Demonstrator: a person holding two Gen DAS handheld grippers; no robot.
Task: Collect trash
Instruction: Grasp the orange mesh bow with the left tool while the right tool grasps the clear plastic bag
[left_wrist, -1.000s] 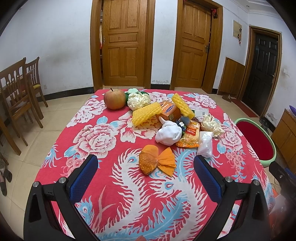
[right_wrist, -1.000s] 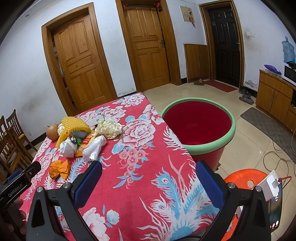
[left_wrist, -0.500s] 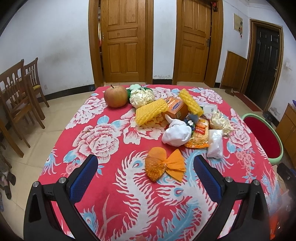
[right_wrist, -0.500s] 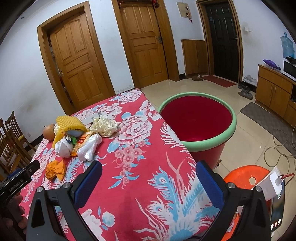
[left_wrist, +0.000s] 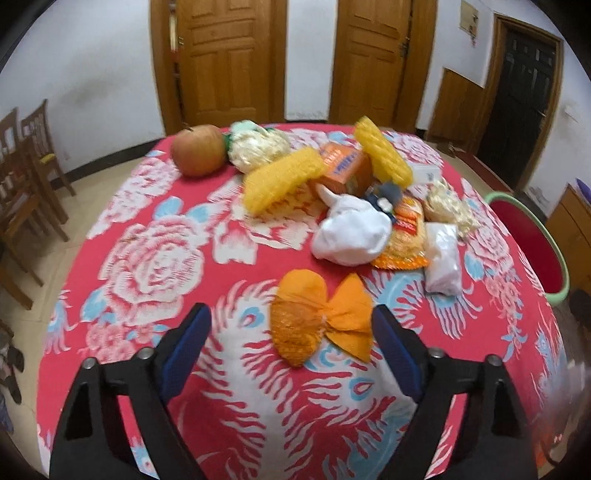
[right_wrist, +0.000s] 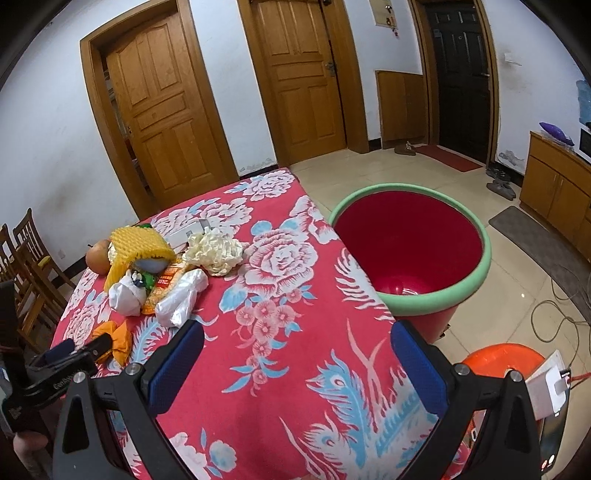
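Note:
A pile of trash lies on the red floral tablecloth: an orange crumpled wrapper, a white tied bag, a clear plastic bag, an orange snack packet, yellow foam nets and an orange box. My left gripper is open, its fingertips either side of the orange wrapper, low over the cloth. My right gripper is open and empty over the table's near right part. A red bucket with a green rim stands on the floor beside the table.
An apple and a pale foam net sit at the table's far side. Wooden chairs stand at the left. An orange stool with a phone sits by the bucket. Doors line the far wall.
My left gripper has moved forward and down so the orange wrapper now lies between its fingertips. My right gripper has shifted slightly; the bucket looks nearer.

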